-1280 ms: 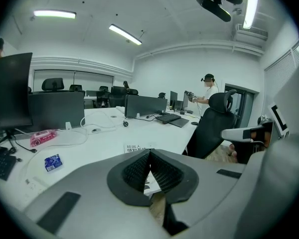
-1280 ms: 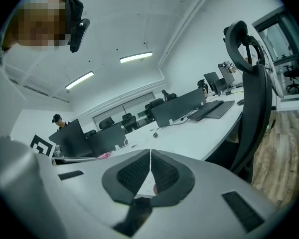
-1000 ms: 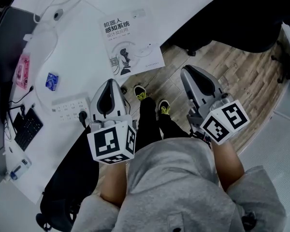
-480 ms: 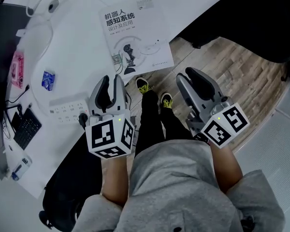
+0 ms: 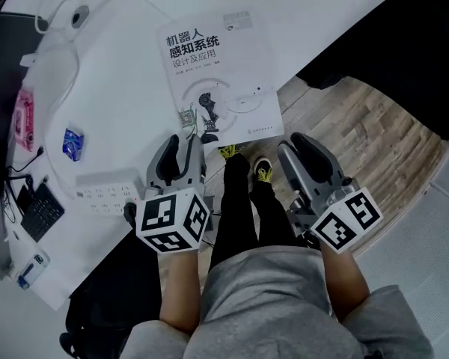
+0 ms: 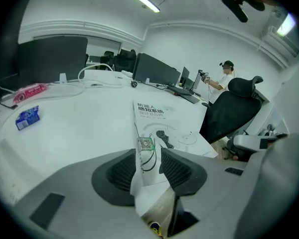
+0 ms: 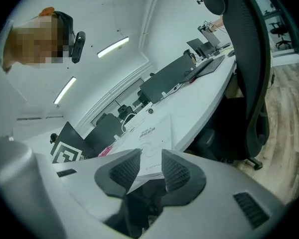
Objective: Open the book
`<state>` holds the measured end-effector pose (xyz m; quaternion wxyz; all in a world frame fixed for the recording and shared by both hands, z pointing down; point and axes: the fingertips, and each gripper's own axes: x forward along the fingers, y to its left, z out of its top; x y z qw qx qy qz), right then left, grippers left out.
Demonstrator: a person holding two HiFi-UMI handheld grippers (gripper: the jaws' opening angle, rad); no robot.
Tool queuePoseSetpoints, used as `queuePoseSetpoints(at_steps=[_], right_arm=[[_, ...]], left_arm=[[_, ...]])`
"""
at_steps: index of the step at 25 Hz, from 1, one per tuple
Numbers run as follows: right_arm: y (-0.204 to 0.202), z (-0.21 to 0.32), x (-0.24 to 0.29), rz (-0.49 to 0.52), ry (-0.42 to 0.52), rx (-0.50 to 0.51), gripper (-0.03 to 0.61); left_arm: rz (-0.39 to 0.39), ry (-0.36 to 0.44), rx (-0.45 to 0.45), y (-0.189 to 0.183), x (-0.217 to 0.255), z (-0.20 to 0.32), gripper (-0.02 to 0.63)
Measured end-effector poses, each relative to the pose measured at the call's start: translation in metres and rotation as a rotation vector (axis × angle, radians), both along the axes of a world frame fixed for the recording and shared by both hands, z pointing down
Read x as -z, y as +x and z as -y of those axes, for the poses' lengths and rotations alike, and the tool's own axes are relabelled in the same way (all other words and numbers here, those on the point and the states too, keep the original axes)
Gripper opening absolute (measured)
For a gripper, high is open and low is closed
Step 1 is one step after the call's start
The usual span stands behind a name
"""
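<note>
A pink packet [image 5: 24, 118] and a blue packet [image 5: 72, 143] are lying at the left of the white tabletop [image 5: 127, 73], and a white power strip [image 5: 105, 189] is carrying a black plug at its near end. Just beside it the left claw [image 5: 185, 144] is hovering, its jaws opening and gripping nothing, pointing at the near corner of the closed book [image 5: 218, 73], which is lying cover-up at the tabletop's edge. The right claw [image 5: 299, 152] is hanging over the wooden floor [image 5: 374, 140], its jaws standing partly apart and empty.

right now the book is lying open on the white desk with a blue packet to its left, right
No: the head view shows the book closed, cover up. It does lie on the white desk with the blue packet to its left.
</note>
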<state>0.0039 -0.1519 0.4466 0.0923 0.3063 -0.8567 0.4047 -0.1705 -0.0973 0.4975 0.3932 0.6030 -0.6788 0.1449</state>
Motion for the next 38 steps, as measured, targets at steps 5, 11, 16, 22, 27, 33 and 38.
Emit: queuePoseSetpoints(at_steps=[5, 11, 16, 22, 27, 33, 38], right_arm=[[-0.002, 0.002, -0.019, -0.004, -0.035, -0.009, 0.138], [-0.001, 0.0, -0.039, 0.001, -0.107, -0.022, 0.138], [-0.009, 0.003, -0.051, 0.009, -0.132, -0.029, 0.138], [-0.018, 0.005, -0.048, 0.09, -0.155, -0.012, 0.138], [-0.017, 0.011, -0.044, 0.173, -0.224, 0.025, 0.138], [-0.026, 0.015, -0.044, 0.207, -0.279, 0.07, 0.13], [-0.039, 0.013, -0.03, 0.285, -0.288, 0.059, 0.121]], left_arm=[[-0.031, -0.031, -0.019, 0.002, -0.014, 0.007, 0.149], [-0.105, -0.043, -0.016, 0.003, -0.019, 0.007, 0.147], [-0.102, -0.046, -0.024, 0.002, -0.019, 0.008, 0.146], [-0.101, -0.052, -0.04, 0.003, -0.019, 0.009, 0.144], [-0.111, -0.065, -0.042, 0.006, -0.018, 0.013, 0.144], [-0.129, -0.083, -0.054, 0.006, -0.019, 0.012, 0.142], [-0.169, -0.08, -0.048, 0.004, -0.018, 0.012, 0.138]])
